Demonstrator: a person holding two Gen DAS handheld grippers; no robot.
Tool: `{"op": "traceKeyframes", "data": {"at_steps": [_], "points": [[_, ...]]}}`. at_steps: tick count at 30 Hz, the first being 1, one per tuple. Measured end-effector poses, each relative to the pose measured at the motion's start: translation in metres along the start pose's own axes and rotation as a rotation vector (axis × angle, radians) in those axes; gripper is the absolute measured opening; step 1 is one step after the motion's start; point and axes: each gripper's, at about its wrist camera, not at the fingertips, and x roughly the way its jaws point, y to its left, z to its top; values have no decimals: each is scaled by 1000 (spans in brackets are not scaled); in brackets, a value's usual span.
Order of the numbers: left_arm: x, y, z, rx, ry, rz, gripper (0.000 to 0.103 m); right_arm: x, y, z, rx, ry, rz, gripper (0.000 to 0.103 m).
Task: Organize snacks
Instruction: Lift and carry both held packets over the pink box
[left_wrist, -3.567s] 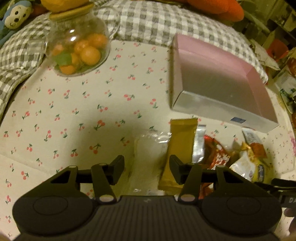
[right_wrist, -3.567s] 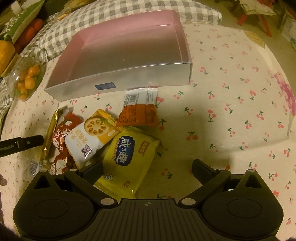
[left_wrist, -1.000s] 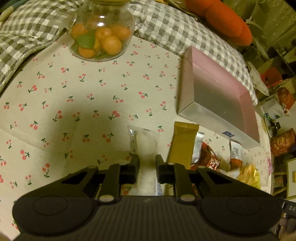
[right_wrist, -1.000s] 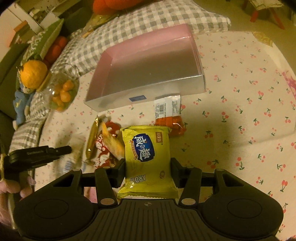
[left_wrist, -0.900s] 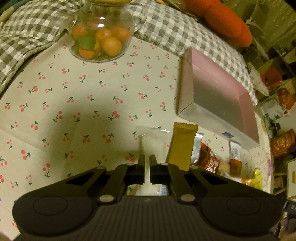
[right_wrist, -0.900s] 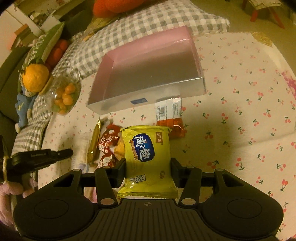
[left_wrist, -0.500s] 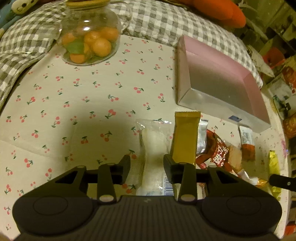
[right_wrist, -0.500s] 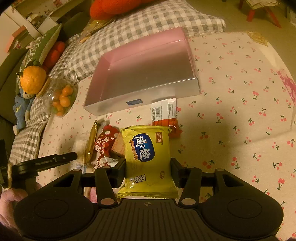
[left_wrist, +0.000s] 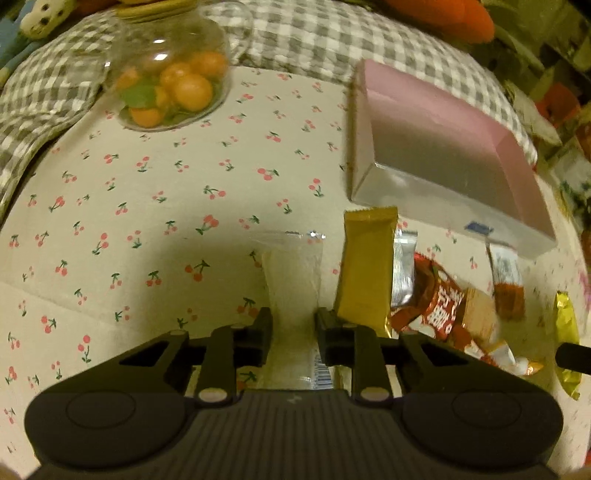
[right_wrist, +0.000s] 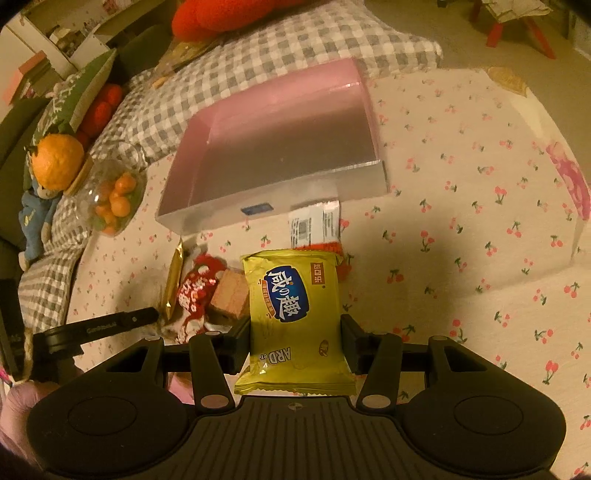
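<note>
My left gripper (left_wrist: 291, 325) is shut on a clear-wrapped white snack (left_wrist: 291, 280), held above the cherry-print cloth. To its right lie a gold bar packet (left_wrist: 365, 266), a red packet (left_wrist: 439, 302) and an orange packet (left_wrist: 508, 284). My right gripper (right_wrist: 295, 332) is shut on a yellow cracker packet (right_wrist: 293, 306), held above the snack pile. The empty pink box (right_wrist: 284, 147) stands beyond it; it also shows in the left wrist view (left_wrist: 436, 158). The red packet (right_wrist: 195, 291), a pink wafer (right_wrist: 231, 295) and the orange packet (right_wrist: 317, 229) lie below.
A glass jar of small oranges (left_wrist: 170, 77) stands at the far left on the cloth. A grey checked blanket (right_wrist: 258, 59) lies behind the box. Soft toys (right_wrist: 55, 158) sit at the left. The left gripper's arm (right_wrist: 99, 325) shows in the right wrist view.
My left gripper opened after a first close, then closed on the clear-wrapped snack and now holds it. My right gripper keeps the yellow packet and has moved slightly nearer the box.
</note>
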Motion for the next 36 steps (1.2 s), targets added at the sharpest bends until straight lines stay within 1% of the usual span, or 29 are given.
{"op": "traceKeyframes", "data": {"at_steps": [8,12,17,21,26,30,36], "points": [[-21,19,4,-112,-43,-82,19,-15,-1,14,16,-60,16,49],[-31,18,9,-144,-59,-135,18,-17,-2,23,28,-71,20,49],[-40,6,25,-131,-93,-189,18,-12,-7,40,62,-71,37,49],[-37,-7,40,-111,-111,-215,18,-4,-10,58,89,-83,50,49],[-26,-32,67,-59,-153,-231,18,9,-9,85,97,-101,47,49],[-11,-44,83,-30,-160,-233,18,24,-8,102,80,-105,26,49],[7,-57,97,10,-172,-234,18,47,-14,114,65,-103,-2,49]]}}
